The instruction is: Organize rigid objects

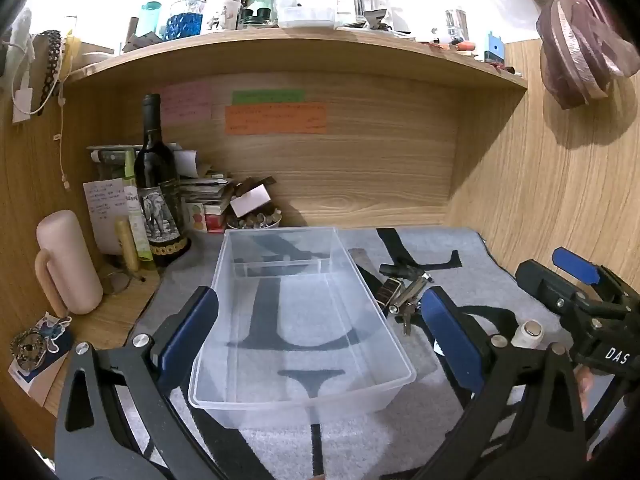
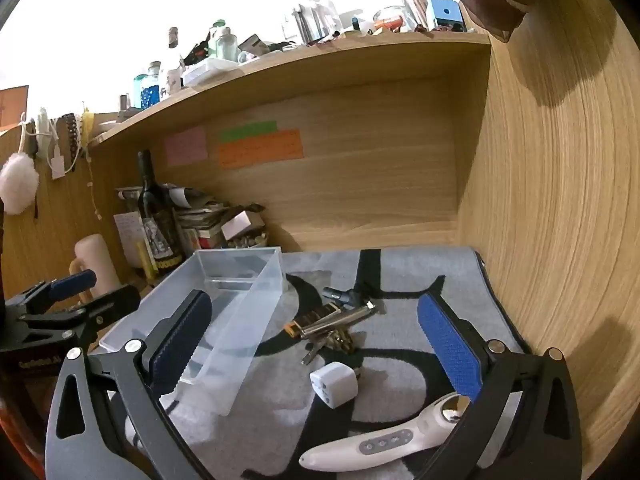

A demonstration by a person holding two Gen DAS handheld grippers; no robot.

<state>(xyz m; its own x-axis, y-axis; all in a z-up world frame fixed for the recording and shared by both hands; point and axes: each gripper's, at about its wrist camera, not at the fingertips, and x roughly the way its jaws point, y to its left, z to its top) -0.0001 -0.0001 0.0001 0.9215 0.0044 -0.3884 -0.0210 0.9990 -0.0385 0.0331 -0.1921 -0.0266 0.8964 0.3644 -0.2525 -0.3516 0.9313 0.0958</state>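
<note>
Nothing is packed yet: the clear bin [image 1: 304, 320] sits empty mid-mat, toward the left edge of the grey mat [image 2: 400, 272]. Both tongs, left gripper [image 1: 316, 332] and right gripper [image 2: 320, 344], gape, holding nothing. Next, I'd guess, the right takes the white adapter [image 2: 334, 384] (nearest), beside the key bunch [image 2: 332, 320] and white handheld device [image 2: 380, 440].

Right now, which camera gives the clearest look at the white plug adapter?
The right wrist view: the white plug adapter lies whole on the grey mat, socket holes visible, between the open fingers. The left wrist view does not clearly show it.
</note>
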